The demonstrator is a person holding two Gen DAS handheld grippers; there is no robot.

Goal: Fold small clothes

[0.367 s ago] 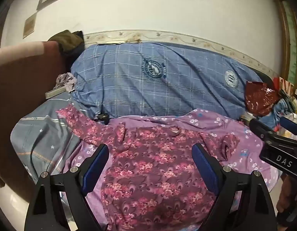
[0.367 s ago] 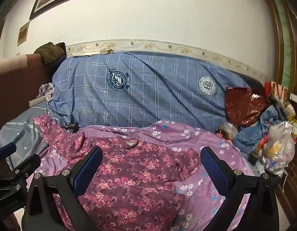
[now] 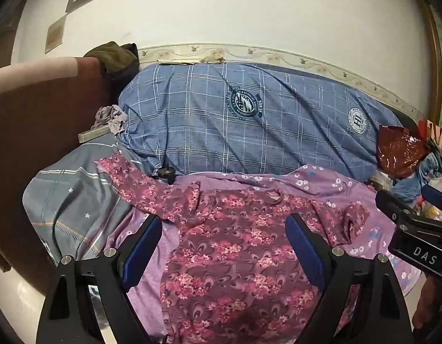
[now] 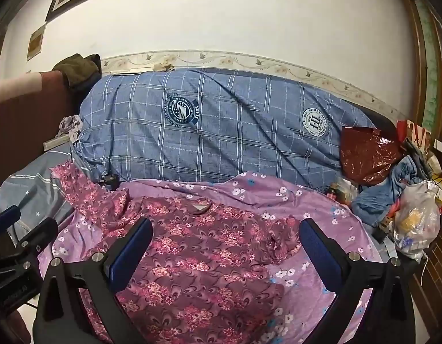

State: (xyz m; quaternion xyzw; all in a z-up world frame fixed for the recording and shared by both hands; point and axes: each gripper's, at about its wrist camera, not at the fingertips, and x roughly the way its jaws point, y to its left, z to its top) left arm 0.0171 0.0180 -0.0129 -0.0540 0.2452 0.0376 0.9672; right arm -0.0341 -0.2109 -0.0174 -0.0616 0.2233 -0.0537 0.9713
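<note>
Nearest, the left tool (image 3: pixel 223 243) is being held spread wide above the shirt (image 3: pixel 238 258), nothing being pinched. The right tool (image 4: pixel 225 246) is likewise being held fully spread, over the shirt's right half, gripping nothing. The floral shirt is being left lying flat on a purple sheet (image 4: pixel 321 281) on the bed, one sleeve (image 3: pixel 135 177) stretched to the far left over a grey cover (image 3: pixel 66 195). Farther off, a blue checked quilt (image 4: pixel 235 137) is being propped along the wall. At the far right, a red bag (image 4: pixel 367 154) and a clear bag (image 4: pixel 418 220) are lying.
</note>
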